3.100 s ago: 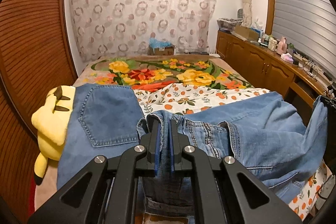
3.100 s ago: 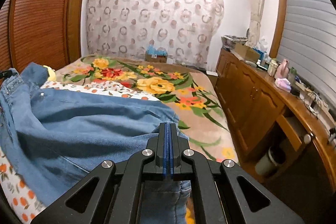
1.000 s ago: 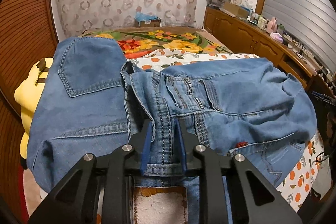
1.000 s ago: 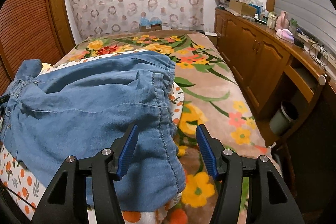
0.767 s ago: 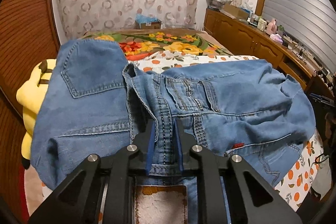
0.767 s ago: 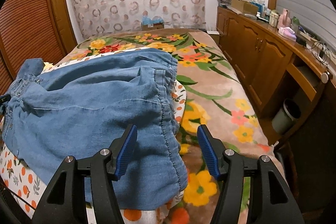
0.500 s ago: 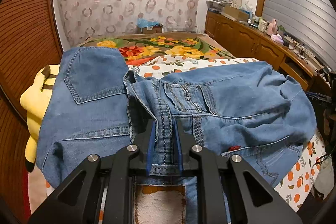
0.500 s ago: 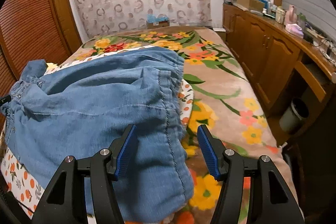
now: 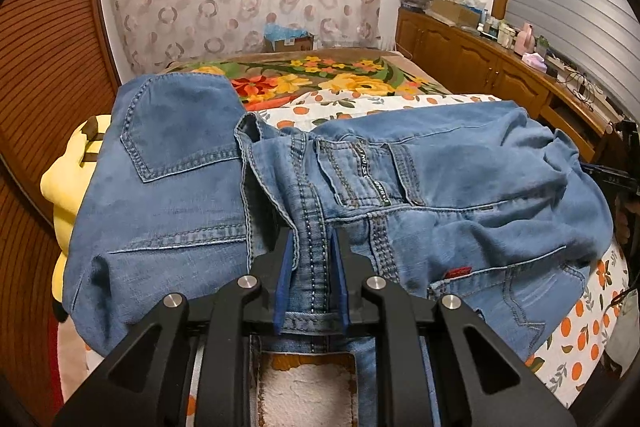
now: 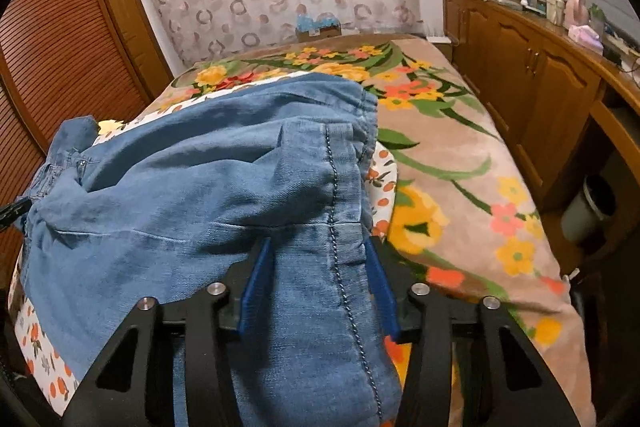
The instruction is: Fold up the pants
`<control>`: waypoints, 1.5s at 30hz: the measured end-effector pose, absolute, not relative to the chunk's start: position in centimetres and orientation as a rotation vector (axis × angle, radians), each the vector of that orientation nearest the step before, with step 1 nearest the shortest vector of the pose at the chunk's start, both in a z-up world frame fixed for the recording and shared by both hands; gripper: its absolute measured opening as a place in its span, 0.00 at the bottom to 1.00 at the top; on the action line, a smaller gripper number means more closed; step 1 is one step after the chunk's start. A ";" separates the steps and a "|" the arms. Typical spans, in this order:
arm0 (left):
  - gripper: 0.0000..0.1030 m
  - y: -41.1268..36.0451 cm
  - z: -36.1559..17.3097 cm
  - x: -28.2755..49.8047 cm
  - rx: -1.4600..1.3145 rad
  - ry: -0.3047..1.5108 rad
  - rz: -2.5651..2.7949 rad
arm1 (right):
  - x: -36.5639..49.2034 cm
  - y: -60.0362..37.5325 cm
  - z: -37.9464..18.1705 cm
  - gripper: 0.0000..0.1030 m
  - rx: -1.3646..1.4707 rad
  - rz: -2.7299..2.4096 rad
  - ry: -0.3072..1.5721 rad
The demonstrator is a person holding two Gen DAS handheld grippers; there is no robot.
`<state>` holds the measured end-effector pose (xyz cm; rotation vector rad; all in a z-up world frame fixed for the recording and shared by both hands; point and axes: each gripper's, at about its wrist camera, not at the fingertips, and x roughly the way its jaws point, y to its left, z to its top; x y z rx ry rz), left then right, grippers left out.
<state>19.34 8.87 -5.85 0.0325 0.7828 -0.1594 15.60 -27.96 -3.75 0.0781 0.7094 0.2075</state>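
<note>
Blue denim jeans (image 9: pixel 400 187) lie spread across the near end of the bed, waistband end by my left gripper and leg hems by my right gripper. My left gripper (image 9: pixel 311 247) has its blue-padded jaws a small way apart around the bunched waistband seam, pads beside the fabric. My right gripper (image 10: pixel 318 255) is open wide, its jaws straddling the folded leg end of the jeans (image 10: pixel 200 195) near the hem seam. The far tip of the right gripper also shows at the right edge of the left wrist view.
A yellow plush toy (image 9: pixel 68 175) lies under the jeans at the left by the slatted wooden door (image 9: pixel 40 67). An orange-print sheet (image 9: pixel 580 339) and floral blanket (image 10: pixel 440 147) cover the bed. Wooden cabinets (image 10: pixel 540 75) run along the right; a cardboard box (image 9: pixel 288 41) stands beyond the bed.
Both grippers let go of the jeans after laying them on the bed. The right jaws opened wide and moved forward over the leg end. The left jaws loosened slightly on the waistband.
</note>
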 end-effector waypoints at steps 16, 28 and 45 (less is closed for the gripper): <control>0.35 9.1 -5.9 18.1 0.012 0.764 -0.194 | 12.4 -27.6 -3.5 0.18 0.064 0.197 0.604; 0.31 10.4 -6.8 18.8 -0.038 0.780 -0.189 | 10.9 -27.0 -3.4 0.18 0.048 0.186 0.598; 0.15 10.7 -1.3 16.8 -0.060 0.580 -0.157 | 9.4 -27.0 -1.2 0.09 0.008 0.139 0.477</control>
